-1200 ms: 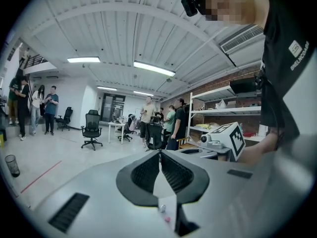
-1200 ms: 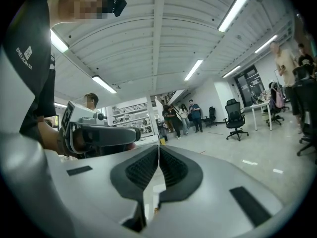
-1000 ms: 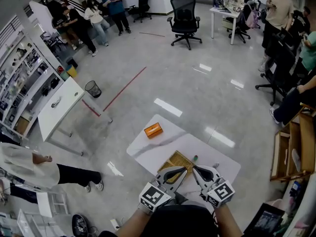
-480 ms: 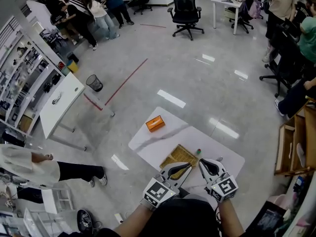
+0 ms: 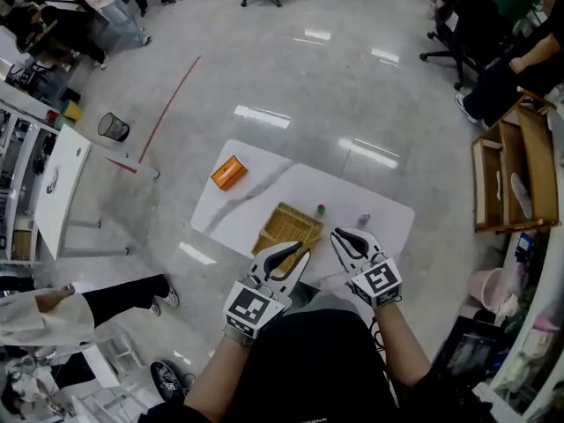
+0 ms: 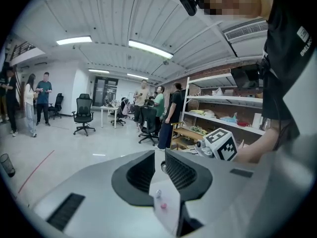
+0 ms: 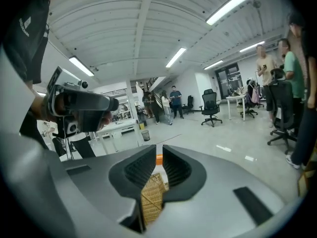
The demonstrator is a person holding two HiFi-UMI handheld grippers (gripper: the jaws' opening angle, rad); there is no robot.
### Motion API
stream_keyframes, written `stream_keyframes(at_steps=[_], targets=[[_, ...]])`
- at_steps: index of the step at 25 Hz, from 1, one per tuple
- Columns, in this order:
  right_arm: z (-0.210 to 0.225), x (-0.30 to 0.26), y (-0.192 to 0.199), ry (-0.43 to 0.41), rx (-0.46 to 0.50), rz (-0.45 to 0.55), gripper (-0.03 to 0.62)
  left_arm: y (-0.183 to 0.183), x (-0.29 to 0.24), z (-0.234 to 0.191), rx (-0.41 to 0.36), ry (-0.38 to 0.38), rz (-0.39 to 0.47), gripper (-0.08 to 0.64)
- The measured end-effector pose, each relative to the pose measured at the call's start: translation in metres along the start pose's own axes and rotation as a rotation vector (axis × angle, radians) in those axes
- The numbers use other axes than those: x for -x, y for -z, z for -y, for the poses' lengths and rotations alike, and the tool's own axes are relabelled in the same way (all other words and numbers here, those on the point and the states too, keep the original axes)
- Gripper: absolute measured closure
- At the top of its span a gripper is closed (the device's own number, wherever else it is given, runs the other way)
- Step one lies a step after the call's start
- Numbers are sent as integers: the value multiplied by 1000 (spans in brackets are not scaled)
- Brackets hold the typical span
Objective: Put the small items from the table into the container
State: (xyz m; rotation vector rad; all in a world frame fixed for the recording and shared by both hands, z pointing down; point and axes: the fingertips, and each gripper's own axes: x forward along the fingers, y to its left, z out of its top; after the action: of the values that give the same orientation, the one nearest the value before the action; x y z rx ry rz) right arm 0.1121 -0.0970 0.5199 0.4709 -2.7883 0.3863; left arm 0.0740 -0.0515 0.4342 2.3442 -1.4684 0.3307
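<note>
A white table [image 5: 379, 211] carries a woven basket [image 5: 287, 227], an orange box [image 5: 228, 173], a small green-and-red item [image 5: 321, 209] and a small silver item [image 5: 363, 219]. My left gripper [image 5: 300, 252] hovers over the basket's near edge, its jaws opening with nothing between them. My right gripper [image 5: 338, 236] hangs just right of the basket, jaws opening a little, also empty. The left gripper [image 6: 159, 157] frames a silver item [image 6: 158, 192] and a pink item [image 6: 163, 206] on the table. The right gripper [image 7: 158, 162] frames the basket [image 7: 151, 197] and the orange box [image 7: 158, 159].
Wooden shelving [image 5: 511, 174] stands right of the table. A second white table [image 5: 53, 183] and a wire bin [image 5: 113, 127] are at the left. A seated person's legs [image 5: 123, 298] lie near the lower left. Office chairs and several people fill the far room.
Both grippers have sunk toward the table and tilted down. Their jaws, shut before, now stand slightly apart. The head view has tipped further down.
</note>
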Motion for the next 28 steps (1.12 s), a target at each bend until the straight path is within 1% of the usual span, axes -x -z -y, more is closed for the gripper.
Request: stream_keyframes(at_steps=[3, 7, 13, 16, 20, 24, 26, 28], targets=[[14, -6, 30, 26, -26, -56, 545, 13, -11, -5, 4, 11, -39, 503], [34, -12, 87, 68, -22, -146, 502, 31, -22, -7, 3, 16, -86, 491], [68, -8, 178, 153, -122, -301, 469, 63, -32, -4, 27, 20, -156, 476], [82, -11, 219, 184, -134, -383, 454, 78, -34, -5, 37, 18, -187, 459], [94, -13, 263, 208, -134, -487, 448, 90, -35, -2, 56, 15, -213, 442], [109, -15, 299, 243, -160, -581, 448, 96, -36, -4, 73, 8, -229, 440], [119, -16, 322, 266, -181, -626, 448, 106, -39, -7, 84, 6, -237, 440], [125, -18, 345, 272, -193, -669, 448, 118, -41, -9, 93, 4, -253, 440]])
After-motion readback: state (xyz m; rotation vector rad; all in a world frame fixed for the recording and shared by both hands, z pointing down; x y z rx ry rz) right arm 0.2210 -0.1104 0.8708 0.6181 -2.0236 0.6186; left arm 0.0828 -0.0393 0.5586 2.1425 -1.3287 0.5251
